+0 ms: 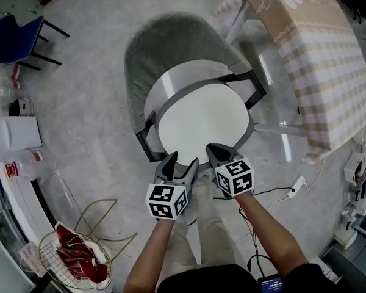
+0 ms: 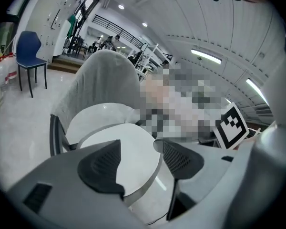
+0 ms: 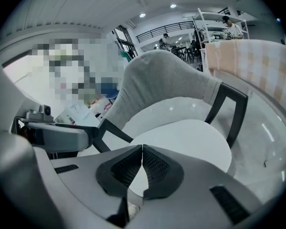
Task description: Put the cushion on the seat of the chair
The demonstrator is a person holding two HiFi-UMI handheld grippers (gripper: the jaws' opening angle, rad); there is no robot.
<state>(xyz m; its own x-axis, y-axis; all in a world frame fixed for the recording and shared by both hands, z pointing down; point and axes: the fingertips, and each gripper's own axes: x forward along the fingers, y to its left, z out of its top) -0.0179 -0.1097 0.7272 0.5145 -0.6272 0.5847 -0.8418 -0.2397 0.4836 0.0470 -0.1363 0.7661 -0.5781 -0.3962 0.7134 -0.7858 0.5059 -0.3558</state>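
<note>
left gripper [image 1: 182, 164]: jaws spread, empty | right gripper [image 1: 217, 151]: jaws pressed together, empty | cushion [image 1: 201, 121]: round, white, smooth, lying on the fuzzy grey chair [image 1: 161, 44]

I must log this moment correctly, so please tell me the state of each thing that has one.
Cushion: lies flat on the chair seat, not gripped.
Chair: upright, seat taken by the cushion.
Left gripper: open, empty.
Right gripper: shut, empty.
Basket: holds red cloth.
</note>
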